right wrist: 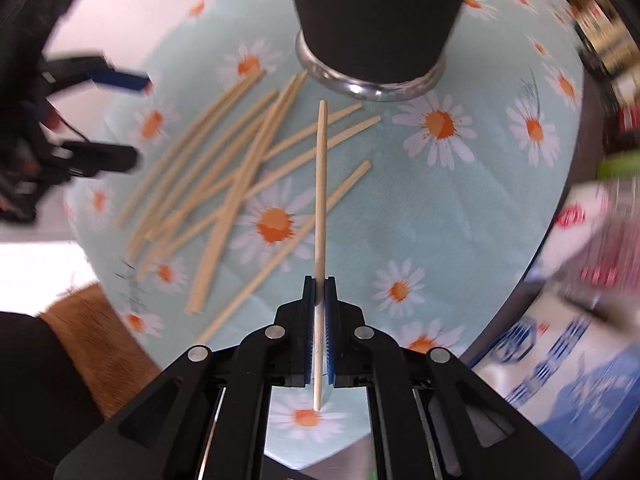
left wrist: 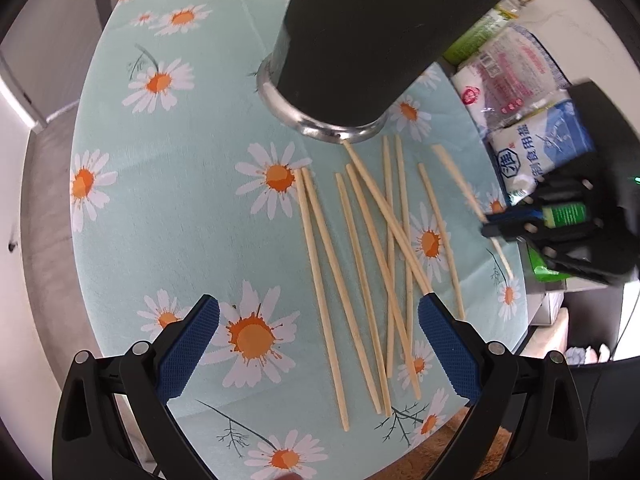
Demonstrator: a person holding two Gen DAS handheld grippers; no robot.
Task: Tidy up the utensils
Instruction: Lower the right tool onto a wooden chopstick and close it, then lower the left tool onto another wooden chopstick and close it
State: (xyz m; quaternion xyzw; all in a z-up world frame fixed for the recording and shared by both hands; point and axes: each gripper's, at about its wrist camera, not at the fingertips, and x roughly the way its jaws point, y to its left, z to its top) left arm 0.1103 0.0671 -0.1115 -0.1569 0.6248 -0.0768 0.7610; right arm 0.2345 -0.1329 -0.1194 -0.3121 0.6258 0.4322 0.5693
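Note:
Several pale wooden chopsticks [left wrist: 360,264] lie scattered on a daisy-print tablecloth [left wrist: 168,208], just in front of a tall black holder with a metal base rim [left wrist: 320,120]. My left gripper [left wrist: 320,344] is open and empty, hovering above the near ends of the chopsticks. My right gripper [right wrist: 319,284] is shut on one chopstick [right wrist: 321,184], which points toward the holder [right wrist: 372,84] and is lifted off the cloth. The right gripper also shows in the left wrist view [left wrist: 496,228] at the right, holding that chopstick [left wrist: 456,176]. The loose pile shows in the right wrist view [right wrist: 224,168].
Bags of salt and other packets [left wrist: 536,140] sit at the table's right side, along with a green bottle [left wrist: 480,32]. The table's round edge runs close on the left and near side. A brown floor patch [right wrist: 100,332] shows below the edge.

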